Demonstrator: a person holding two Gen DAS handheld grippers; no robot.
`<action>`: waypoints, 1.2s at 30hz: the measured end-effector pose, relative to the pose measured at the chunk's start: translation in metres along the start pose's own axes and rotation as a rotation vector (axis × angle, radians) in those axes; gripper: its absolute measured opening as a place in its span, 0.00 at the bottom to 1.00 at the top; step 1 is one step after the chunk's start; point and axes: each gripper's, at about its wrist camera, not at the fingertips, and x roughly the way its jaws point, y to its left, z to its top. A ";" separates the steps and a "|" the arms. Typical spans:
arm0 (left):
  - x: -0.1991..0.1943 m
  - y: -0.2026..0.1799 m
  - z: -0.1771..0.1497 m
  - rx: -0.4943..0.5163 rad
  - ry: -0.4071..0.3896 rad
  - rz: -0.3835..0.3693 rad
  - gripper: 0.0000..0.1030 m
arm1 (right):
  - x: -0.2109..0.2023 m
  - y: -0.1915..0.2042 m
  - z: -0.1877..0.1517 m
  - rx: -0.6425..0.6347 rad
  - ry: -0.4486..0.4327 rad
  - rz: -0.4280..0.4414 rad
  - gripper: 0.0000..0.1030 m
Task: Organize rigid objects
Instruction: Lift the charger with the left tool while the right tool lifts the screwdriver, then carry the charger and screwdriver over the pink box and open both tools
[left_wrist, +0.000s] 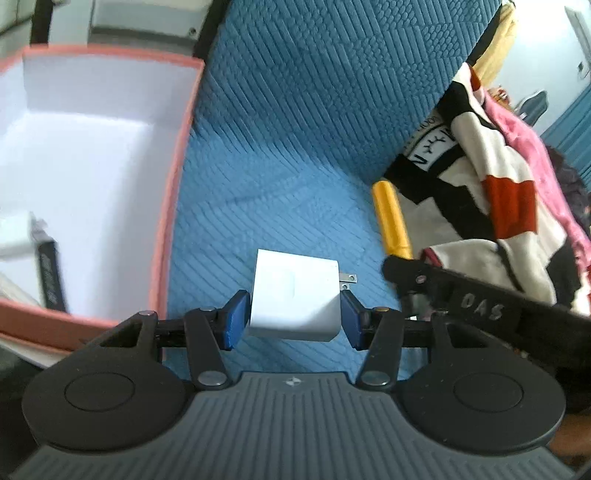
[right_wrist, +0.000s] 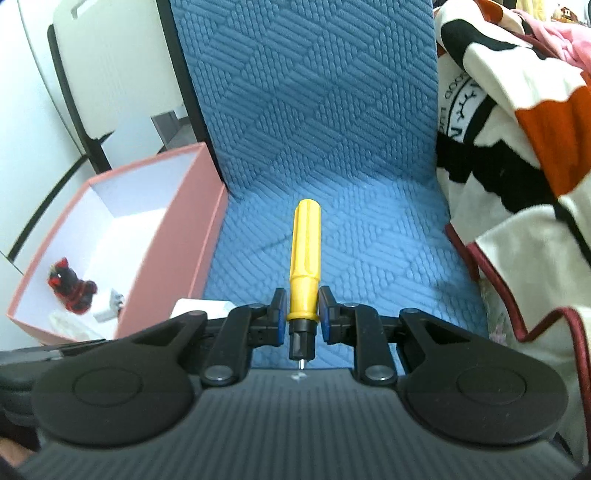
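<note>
My left gripper (left_wrist: 293, 319) is shut on a white plug adapter (left_wrist: 293, 295), its metal prongs pointing right, held just over the blue quilted seat (left_wrist: 295, 166). My right gripper (right_wrist: 303, 314) is shut on a yellow screwdriver (right_wrist: 304, 251), gripped near its black collar, with the handle pointing away. The screwdriver also shows in the left wrist view (left_wrist: 391, 218), with the right gripper's arm (left_wrist: 480, 302) beside it. A pink box with a white inside (left_wrist: 173, 177) stands on the left; it also shows in the right wrist view (right_wrist: 173, 240).
The box holds a red-and-black toy (right_wrist: 72, 286), a small white charger (right_wrist: 109, 306) and a dark flat item (left_wrist: 50, 269). A patterned blanket (right_wrist: 517, 147) lies along the right side. The seat's back rises behind.
</note>
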 end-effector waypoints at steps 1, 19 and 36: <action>-0.003 0.000 0.003 0.005 -0.007 0.003 0.57 | -0.001 0.002 0.002 -0.004 -0.004 -0.002 0.21; -0.123 0.053 0.110 -0.025 -0.191 0.090 0.56 | -0.048 0.092 0.097 -0.060 -0.097 0.131 0.21; -0.124 0.181 0.113 -0.134 -0.139 0.247 0.57 | 0.032 0.190 0.072 -0.115 0.074 0.245 0.21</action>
